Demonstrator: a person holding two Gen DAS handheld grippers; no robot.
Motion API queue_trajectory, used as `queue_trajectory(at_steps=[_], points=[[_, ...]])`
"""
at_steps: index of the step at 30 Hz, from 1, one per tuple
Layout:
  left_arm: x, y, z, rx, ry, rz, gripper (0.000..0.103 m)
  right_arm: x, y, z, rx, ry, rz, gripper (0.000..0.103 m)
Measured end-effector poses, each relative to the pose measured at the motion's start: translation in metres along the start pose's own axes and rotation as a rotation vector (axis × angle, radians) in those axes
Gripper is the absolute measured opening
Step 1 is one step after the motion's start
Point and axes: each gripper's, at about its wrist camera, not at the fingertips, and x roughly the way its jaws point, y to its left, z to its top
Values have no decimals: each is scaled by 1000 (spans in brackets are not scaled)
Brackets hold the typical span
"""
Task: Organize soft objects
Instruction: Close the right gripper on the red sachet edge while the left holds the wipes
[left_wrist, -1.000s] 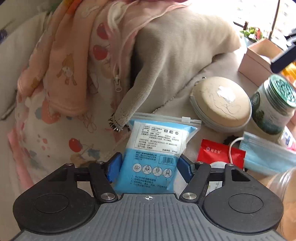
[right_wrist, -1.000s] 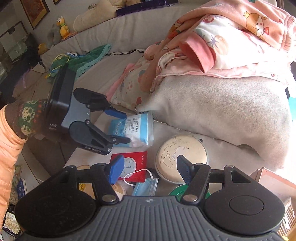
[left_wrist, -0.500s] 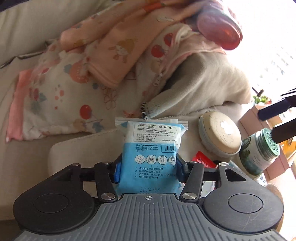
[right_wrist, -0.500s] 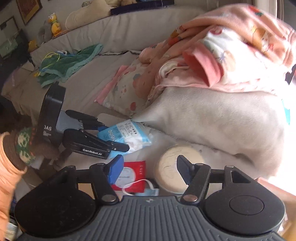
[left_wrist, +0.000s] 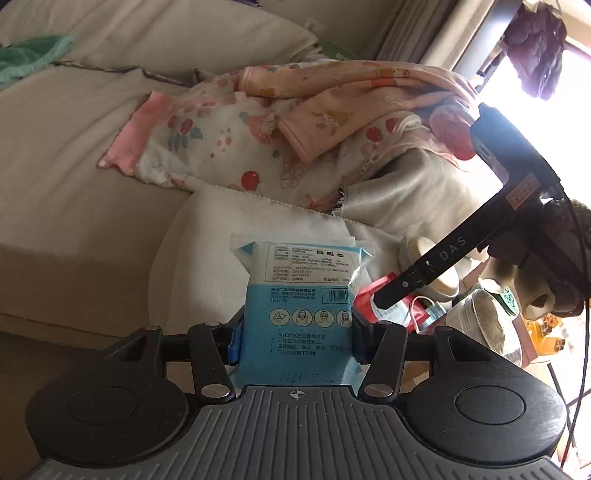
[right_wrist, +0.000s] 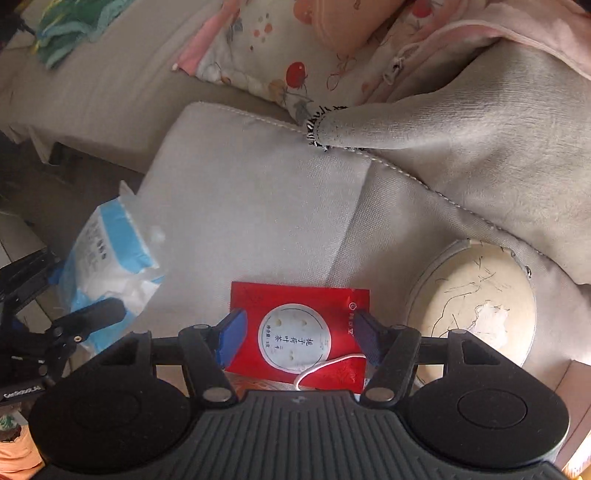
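My left gripper (left_wrist: 297, 332) is shut on a blue and white soft pack (left_wrist: 299, 295), its pads pressing both sides, and holds it off the sofa. The right wrist view shows the same pack (right_wrist: 110, 251) at the left, off the cushion's edge, with the left gripper (right_wrist: 62, 291) on it. My right gripper (right_wrist: 299, 334) points straight down and stands open. Its blue fingertips (right_wrist: 232, 332) flank a flat red packet (right_wrist: 288, 295) lying on the beige cushion (right_wrist: 240, 206). Nothing is pressed between them. A white mask loop (right_wrist: 325, 365) lies across the packet's near edge.
A round beige case (right_wrist: 476, 295) sits right of the red packet, a jar (left_wrist: 480, 321) beyond it. A grey blanket (right_wrist: 480, 129) and a pile of pink patterned clothes (left_wrist: 295, 129) cover the sofa behind. A green towel (right_wrist: 74, 22) lies far left.
The left gripper's jaws closed on the blue pack, rolled and carried it left, off the cushion. The right gripper tipped downward and dropped over the red packet, still open.
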Motion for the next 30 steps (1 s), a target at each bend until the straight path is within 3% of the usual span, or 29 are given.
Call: queue_trajectory(at_steps=[5,8,10,14,19,23,25,26,27,30], points=[[5,13,-19,-74,-14,-20,57,13,-5,2,47,69,-78,65],[5,15,-21,-76,-25,-29,57,9,-16,3,97,71,2,65],[6,15,-22,-71,-30,-32,58,13,-22,5,117,93,76,72],[6,13,-24,-68,-31,-41,58,15,-11,11,62,118,50,76],[17,16,-25,-183,36,-200,57,16,7,15,-8,124,-5,76],[23,10,-27,-197,57,-227,57,4,-11,5,22,59,87,75],[25,6,-24,-191,65,-221,57,-2,-31,-3,77,3,173,72],[26,4,-23,-190,68,-218,57,-5,-38,-6,100,-13,205,64],[28,3,-22,-187,72,-213,57,-9,-43,-8,112,-28,245,47],[32,-2,-17,-181,79,-197,57,-24,-48,-17,104,-82,340,38]])
